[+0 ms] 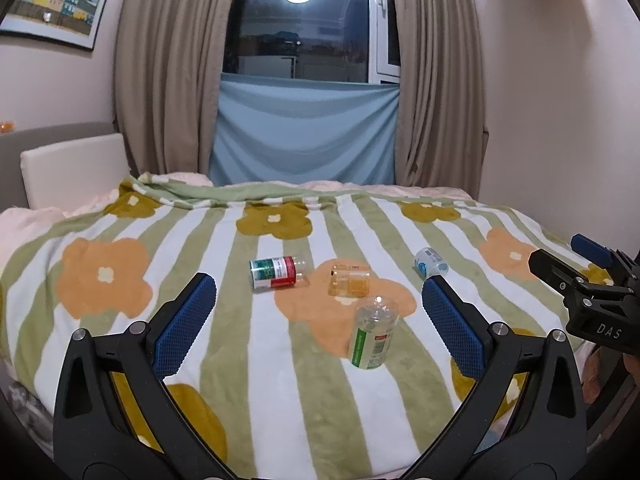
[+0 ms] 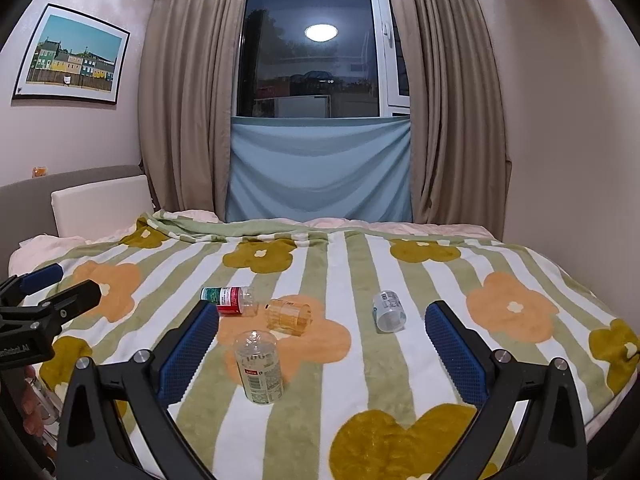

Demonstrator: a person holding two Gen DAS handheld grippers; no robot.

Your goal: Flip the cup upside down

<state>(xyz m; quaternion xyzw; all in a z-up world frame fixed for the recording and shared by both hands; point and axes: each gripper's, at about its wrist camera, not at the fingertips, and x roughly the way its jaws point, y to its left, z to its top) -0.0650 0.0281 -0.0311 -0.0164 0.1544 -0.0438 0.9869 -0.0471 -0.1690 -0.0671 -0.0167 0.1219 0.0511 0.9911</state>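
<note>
Several clear plastic cups sit on a flowered blanket. A green-labelled cup stands upside down nearest me, also in the right wrist view. A red-and-green-labelled cup, an amber cup and a blue-and-white-labelled cup lie on their sides. My left gripper is open and empty, short of the cups. My right gripper is open and empty, also short of them.
The bed's blanket ends at a wall on the right and a headboard with a white cushion on the left. Curtains and a window stand behind. The right gripper shows at the left wrist view's right edge.
</note>
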